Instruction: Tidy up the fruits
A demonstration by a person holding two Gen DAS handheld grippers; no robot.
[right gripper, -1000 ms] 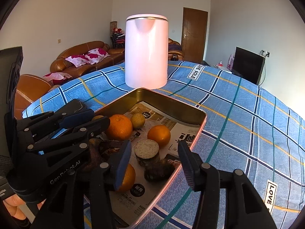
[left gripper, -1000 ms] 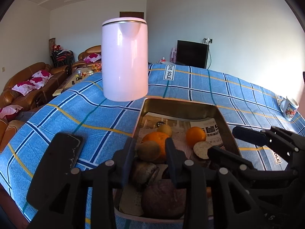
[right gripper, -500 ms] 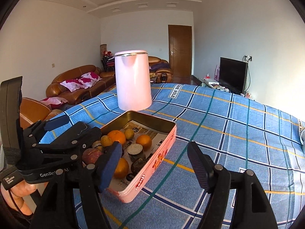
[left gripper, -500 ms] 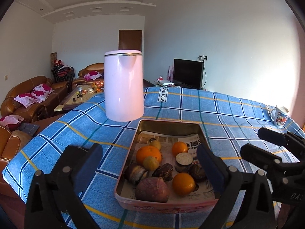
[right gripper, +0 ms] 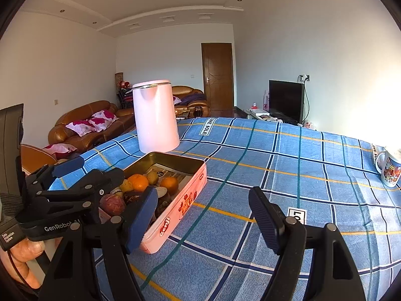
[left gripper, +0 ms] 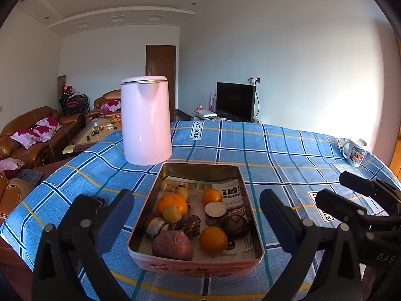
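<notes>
White tags sewn into the blue checked tablecloth carry black caps. One near the far edge, right of the pink kettle, reads "LOVE SOLE"; in the left wrist view its first letter is cut off. Another tag by the cloth's right edge, beside the mug, shows "LOVE". The pink tin has red "Genji" on its side wall. The left gripper body reads "GenRobot", w/ a small label "Data Acquisition System". Newsprint lining the tin: too small to read.

Home living room (sofas, TV)
</notes>
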